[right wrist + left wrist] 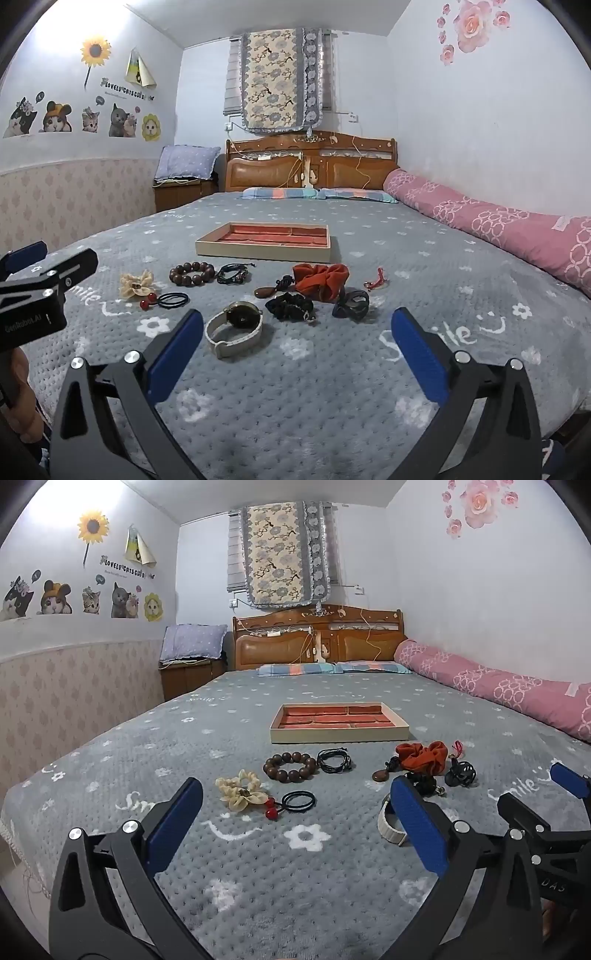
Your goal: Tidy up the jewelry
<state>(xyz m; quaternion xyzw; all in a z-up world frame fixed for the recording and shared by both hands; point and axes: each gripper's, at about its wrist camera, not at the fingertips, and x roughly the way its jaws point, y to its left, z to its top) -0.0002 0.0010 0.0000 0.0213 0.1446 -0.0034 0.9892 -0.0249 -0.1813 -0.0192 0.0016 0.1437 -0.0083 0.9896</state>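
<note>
Red-lined tray (pixel 264 242) sits mid-frame on the bed, jewelry strewn below it. Both tongs, left (pixel 295 821) and right (pixel 297 341), gape empty; nothing sorted yet. Next, probably: pinch the watch (pixel 236 326) at lower centre.

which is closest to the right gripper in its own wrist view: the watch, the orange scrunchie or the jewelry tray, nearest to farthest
From the right gripper, both fingers spread open:
1. The watch, lying just ahead, toward the left finger.
2. The orange scrunchie, farther up the bed, about centre.
3. The jewelry tray, beyond all the loose pieces, slightly left of centre.
</note>
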